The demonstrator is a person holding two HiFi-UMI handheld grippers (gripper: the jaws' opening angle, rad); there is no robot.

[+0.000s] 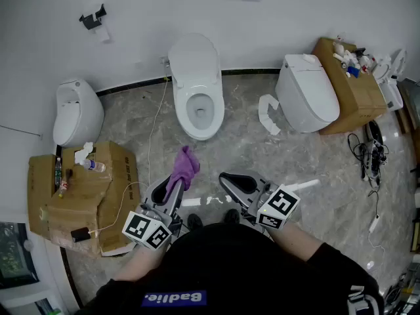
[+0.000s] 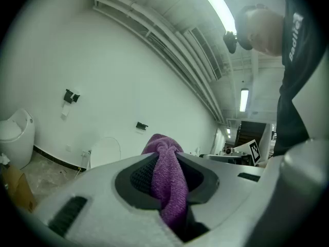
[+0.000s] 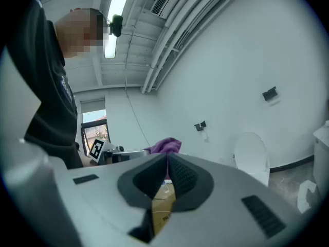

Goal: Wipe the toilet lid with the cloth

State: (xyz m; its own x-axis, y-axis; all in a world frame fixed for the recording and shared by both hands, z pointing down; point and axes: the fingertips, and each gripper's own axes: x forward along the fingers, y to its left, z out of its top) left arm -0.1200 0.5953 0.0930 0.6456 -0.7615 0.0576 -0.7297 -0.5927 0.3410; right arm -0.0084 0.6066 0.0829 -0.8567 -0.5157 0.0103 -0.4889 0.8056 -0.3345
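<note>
- Toilet lid: stands raised against the white wall, above the open bowl of the middle toilet, well ahead of both grippers. Shows also in the left gripper view and the right gripper view, beyond the jaws.
- Left cardboard box: sits on the grey marble floor at the person's left, flaps open, just in front of the urinal.
- Right cardboard box: stands against the wall at far right, small items piled on top, touching or nearly touching the closed toilet.
- Closed toilet: sits to the right of the middle one, lid down.
- Left gripper: held low in front of the person, jaws clamped on the cloth; seen up close in its own view.
- Right gripper: held beside the left one, apart from it; jaws pressed together in its own view, nothing between them.
- Cloth: purple, bunched, sticks up out of the left gripper's jaws, well short of the toilet; peeks above the right gripper's jaws too.
- Bottle: lies on top of the left cardboard box, beside a wad of white paper.
</note>
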